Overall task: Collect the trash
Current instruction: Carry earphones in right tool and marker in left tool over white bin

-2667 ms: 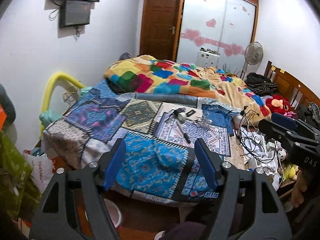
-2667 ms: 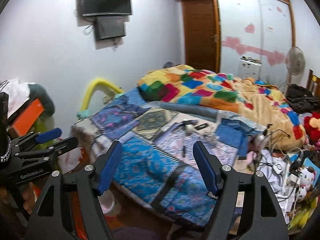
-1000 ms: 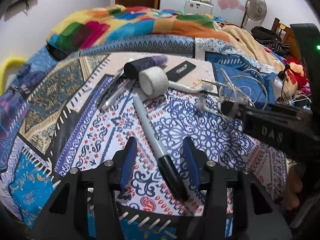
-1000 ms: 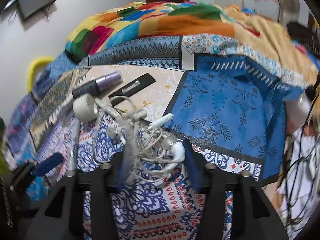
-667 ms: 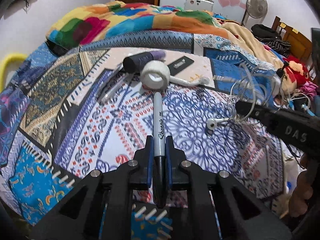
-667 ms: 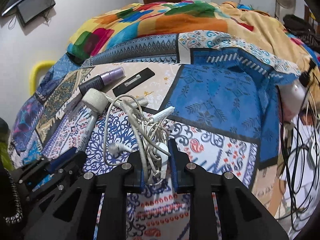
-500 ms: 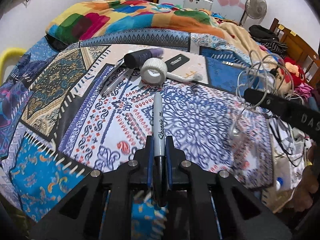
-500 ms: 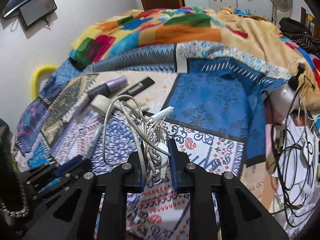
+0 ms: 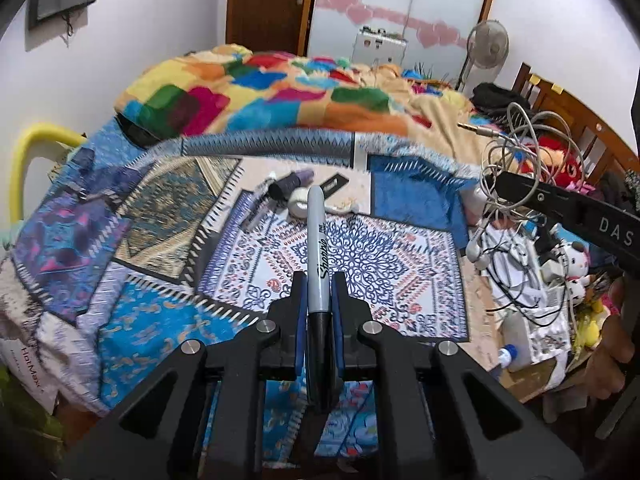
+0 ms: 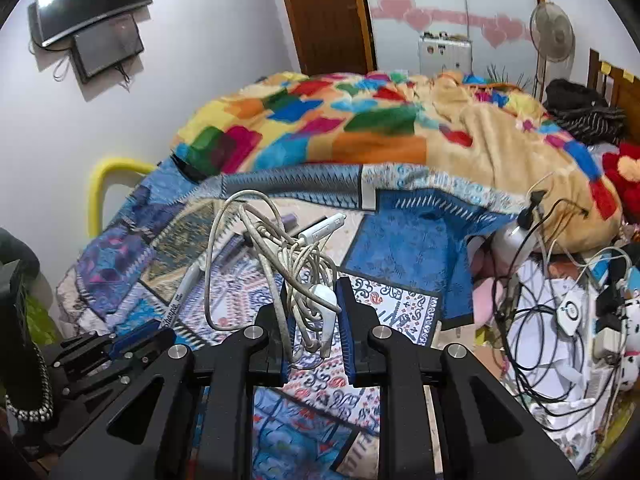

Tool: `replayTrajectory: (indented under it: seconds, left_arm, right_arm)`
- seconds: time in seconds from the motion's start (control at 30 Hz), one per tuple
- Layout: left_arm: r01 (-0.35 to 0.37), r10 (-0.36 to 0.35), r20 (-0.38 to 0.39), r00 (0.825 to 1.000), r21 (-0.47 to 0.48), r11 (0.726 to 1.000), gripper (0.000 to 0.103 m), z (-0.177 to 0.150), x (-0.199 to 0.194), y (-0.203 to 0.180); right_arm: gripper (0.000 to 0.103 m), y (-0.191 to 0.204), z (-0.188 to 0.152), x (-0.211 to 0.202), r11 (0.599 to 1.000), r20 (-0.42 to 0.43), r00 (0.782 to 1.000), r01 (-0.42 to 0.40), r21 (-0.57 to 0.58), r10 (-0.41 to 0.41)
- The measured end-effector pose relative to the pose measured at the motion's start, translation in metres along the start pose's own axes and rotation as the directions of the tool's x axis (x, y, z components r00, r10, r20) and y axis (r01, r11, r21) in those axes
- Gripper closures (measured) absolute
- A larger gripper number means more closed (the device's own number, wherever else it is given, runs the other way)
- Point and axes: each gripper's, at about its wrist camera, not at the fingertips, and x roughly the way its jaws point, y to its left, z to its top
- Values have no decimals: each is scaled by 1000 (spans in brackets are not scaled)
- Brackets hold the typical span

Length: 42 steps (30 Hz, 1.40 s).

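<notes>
My left gripper (image 9: 319, 300) is shut on a grey Sharpie marker (image 9: 317, 240) with a black cap, held above the patterned bed cover. My right gripper (image 10: 314, 312) is shut on a tangle of white earphone cable (image 10: 280, 252) and holds it off the bed; the tangle also shows at the right of the left wrist view (image 9: 508, 160). The marker shows at the lower left of the right wrist view (image 10: 182, 292). On the bed lie a purple tube (image 9: 290, 181), a roll of white tape (image 9: 298, 202) and a flat black strip (image 9: 334, 184).
A colourful quilt (image 9: 280, 96) is heaped at the back of the bed. Right of the bed is a clutter of cables, papers and plush toys (image 9: 532, 280). A yellow tube frame (image 9: 24, 152) and bags stand at the left. A fan (image 10: 552, 32) stands by the wardrobe.
Both grippers closed, the left on the marker and the right on the earphone cable, and have lifted and pulled back from the bed, so the bed looks farther away.
</notes>
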Motion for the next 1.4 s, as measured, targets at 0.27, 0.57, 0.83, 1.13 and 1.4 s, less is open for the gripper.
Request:
replayTrajectory:
  seconds: [0.27,0.57,0.83,1.13,1.4]
  left_arm:
    - [-27,26,95,995,8,1000,93,-9,-85,8]
    - [-59,61,168,984,-16,998,93,-33,-162,34]
    - [-94,105,218,970,-61,994,93,-64,-223,73]
    - [-143,167,233,958,-119,983,93,-103,-270,119]
    - [-195,233,206,950,-189,962,93,-138,-292,168]
  right_arm:
    - [86,33,-2,-65,999,72,997,-13,-40,16]
    - [85,77,-15,-122,995,130,990,-38,-90,50]
    - [85,118,-34,-153,987,151,984,-75,-140,97]
    - [85,172,-58,-166,970,141,978,-125,-210,157]
    - [86,227,-84,-156,939,82,974,-177,-294,209]
